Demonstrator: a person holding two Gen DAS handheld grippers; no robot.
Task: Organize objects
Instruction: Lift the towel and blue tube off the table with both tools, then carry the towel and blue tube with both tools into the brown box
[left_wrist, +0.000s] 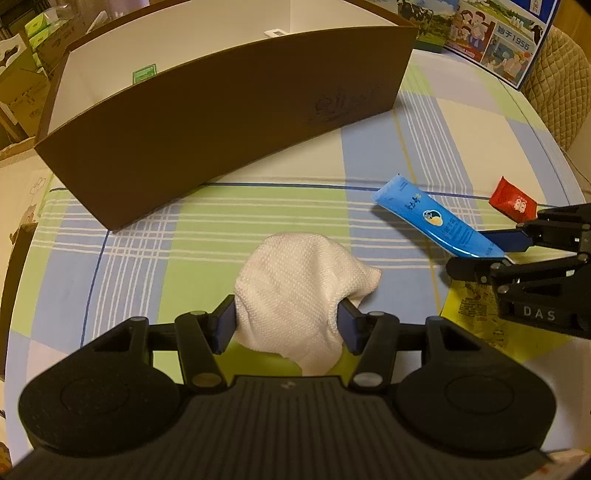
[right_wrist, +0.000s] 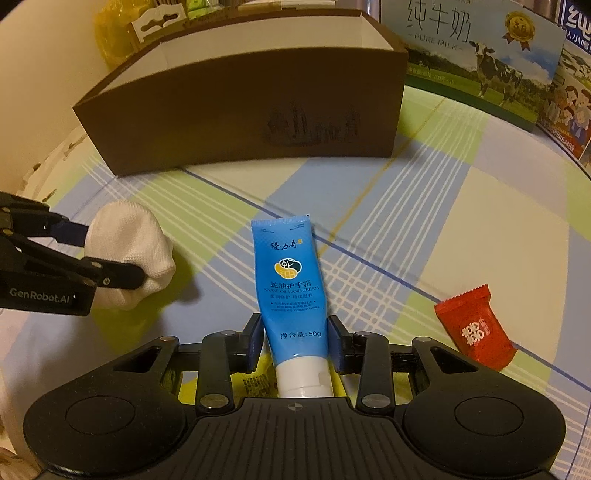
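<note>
The box (left_wrist: 229, 122) is the landmark: a long brown cardboard one with straight walls, white inside, open on top, standing on a checked cloth (left_wrist: 177, 236) of green, blue and cream squares.

In front of the box, a white cloth (left_wrist: 295, 291) with a fine woven, bumpy texture sits in a soft crumpled lump. The left gripper (left_wrist: 287, 323) has its blue pads pressed on both sides of this lump, so it grips it.

To the right of the white cloth, also in front of the box, is a smooth blue plastic tube (right_wrist: 291, 288) of hand cream, flat at its sealed end, with a round white cap toward the camera. The right gripper (right_wrist: 295, 339) is closed on the tube just above the cap. A yellow printed sheet (left_wrist: 472, 314) lies under this gripper.

Further right of the box front lies a red candy (right_wrist: 474, 328) in a shiny wrapper with zigzag ends, apart from the tube.

Behind the box, at its right, stand milk cartons (right_wrist: 476, 51) with cow pictures. The strip of cloth between the box and the two held things is free.
</note>
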